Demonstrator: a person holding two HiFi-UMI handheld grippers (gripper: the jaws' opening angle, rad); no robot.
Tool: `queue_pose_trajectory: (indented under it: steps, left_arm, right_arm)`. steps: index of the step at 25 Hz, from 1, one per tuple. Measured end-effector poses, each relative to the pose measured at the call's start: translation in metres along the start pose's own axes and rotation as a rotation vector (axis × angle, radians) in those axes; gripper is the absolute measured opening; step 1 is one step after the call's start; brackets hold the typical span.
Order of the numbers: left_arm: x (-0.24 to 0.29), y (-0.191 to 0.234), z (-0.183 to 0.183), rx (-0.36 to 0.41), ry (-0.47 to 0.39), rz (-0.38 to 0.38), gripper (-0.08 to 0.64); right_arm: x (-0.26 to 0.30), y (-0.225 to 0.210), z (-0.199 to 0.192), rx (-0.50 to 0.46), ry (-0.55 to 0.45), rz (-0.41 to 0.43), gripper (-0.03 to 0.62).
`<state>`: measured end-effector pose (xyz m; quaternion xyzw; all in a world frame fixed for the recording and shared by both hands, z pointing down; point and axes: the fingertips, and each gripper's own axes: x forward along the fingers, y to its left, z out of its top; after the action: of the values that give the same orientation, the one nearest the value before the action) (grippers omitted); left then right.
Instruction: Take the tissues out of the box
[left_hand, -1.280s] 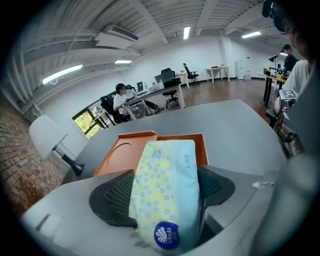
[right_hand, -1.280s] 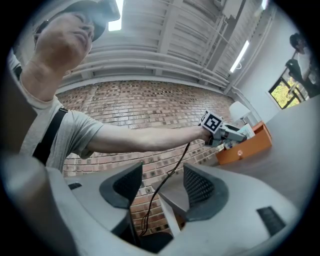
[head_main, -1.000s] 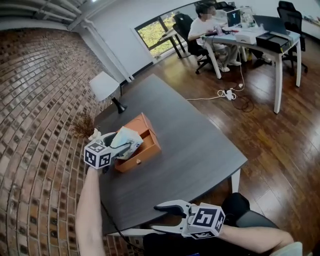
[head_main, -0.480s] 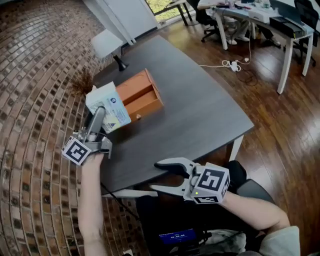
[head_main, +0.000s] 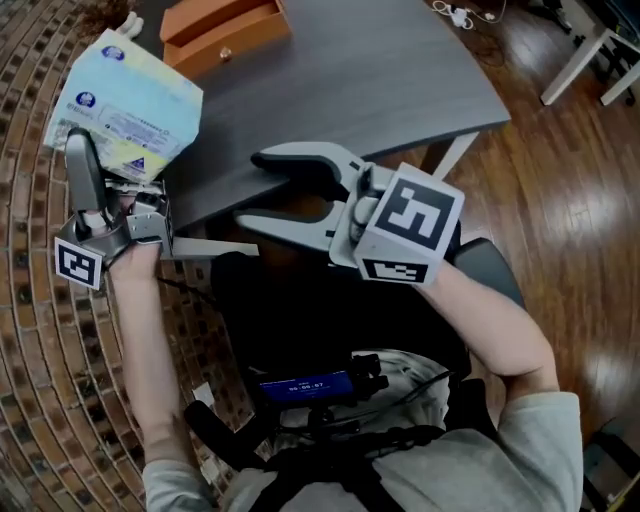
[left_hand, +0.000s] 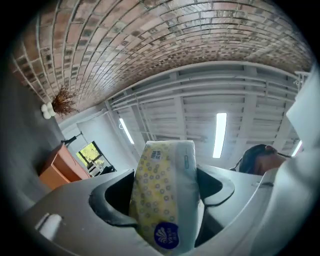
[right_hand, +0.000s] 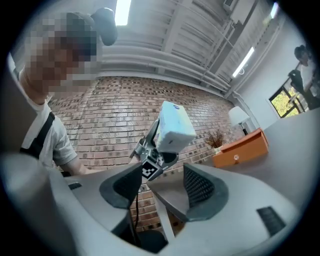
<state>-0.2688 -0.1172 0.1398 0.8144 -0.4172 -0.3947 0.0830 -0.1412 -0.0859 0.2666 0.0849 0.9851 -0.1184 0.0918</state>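
Observation:
A soft pack of tissues (head_main: 125, 105), pale blue and yellow with printed labels, is held up in the air off the table's left edge. My left gripper (head_main: 108, 152) is shut on its lower end. In the left gripper view the pack (left_hand: 165, 195) fills the space between both pads and stands upright. The orange wooden box (head_main: 220, 30) with its small drawer knob sits on the dark table (head_main: 380, 70), apart from the pack. My right gripper (head_main: 258, 188) hovers at the table's near edge, open and with nothing in it. In the right gripper view the pack (right_hand: 175, 125) hangs beyond the open gripper (right_hand: 162, 187).
A brick wall (head_main: 40, 330) runs along the left. Wooden floor (head_main: 570, 200) lies to the right, with white desk legs (head_main: 575, 55) at the far corner. A white lamp (right_hand: 239, 116) and a dried plant (right_hand: 217, 137) stand behind the box. A small device with a blue screen (head_main: 305, 385) rests on the lap below.
The left gripper has lifted the tissue pack out of the orange box and carried it off the table's left side. The right gripper has risen nearer the camera. The view has tilted down.

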Motion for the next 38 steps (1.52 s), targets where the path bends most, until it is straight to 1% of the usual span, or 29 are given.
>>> queue_pose_trajectory:
  steps: [2,4,6,9,10,12,15,17,19,22,28,32,35,38]
  left_arm:
    - [-0.018,-0.019,-0.008,-0.029,-0.031,-0.019,0.373]
    - [-0.037,-0.043,-0.013,-0.049,-0.073,-0.056,0.373]
    - [-0.057,-0.065,-0.014,-0.048,-0.109,-0.083,0.373]
    - [-0.097,-0.09,-0.007,-0.049,-0.211,-0.111,0.373]
    - [-0.111,-0.094,-0.004,-0.058,-0.248,-0.119,0.373]
    - [-0.131,-0.094,-0.003,-0.078,-0.295,-0.116,0.373]
    - [-0.149,-0.085,-0.01,-0.107,-0.336,-0.09,0.373]
    - [-0.164,-0.082,-0.012,-0.125,-0.362,-0.085,0.373]
    - [-0.176,-0.082,-0.014,-0.146,-0.38,-0.092,0.373]
    - [-0.184,-0.083,-0.02,-0.167,-0.383,-0.098,0.373]
    - [-0.192,-0.082,-0.029,-0.202,-0.398,-0.105,0.373]
    - [-0.201,-0.082,-0.036,-0.226,-0.396,-0.102,0.373]
    - [-0.204,-0.077,-0.036,-0.246,-0.401,-0.094,0.373]
    - [-0.205,-0.075,-0.036,-0.274,-0.415,-0.106,0.373]
  right_arm:
    - [-0.002,0.006,-0.003,0.006,0.008,-0.002,0.255]
    - [-0.005,0.017,-0.006,-0.016,0.013,-0.004,0.255]
    - [-0.006,0.03,-0.012,-0.041,0.017,0.001,0.255]
    - [-0.003,0.045,-0.023,-0.06,0.028,0.01,0.256]
    - [-0.001,0.048,-0.026,-0.064,0.031,0.012,0.255]
    - [0.001,0.049,-0.028,-0.067,0.034,0.015,0.255]
    - [-0.002,0.045,-0.026,-0.072,0.042,0.016,0.255]
    - [0.001,0.049,-0.03,-0.08,0.048,0.019,0.256]
    - [0.005,0.054,-0.034,-0.091,0.054,0.023,0.255]
    - [0.006,0.057,-0.037,-0.102,0.063,0.024,0.255]
    - [0.004,0.056,-0.039,-0.12,0.082,0.027,0.255]
    - [0.003,0.058,-0.042,-0.113,0.094,0.034,0.256]
    - [0.004,0.059,-0.04,-0.121,0.099,0.039,0.255]
    - [0.004,0.059,-0.041,-0.128,0.108,0.039,0.256]
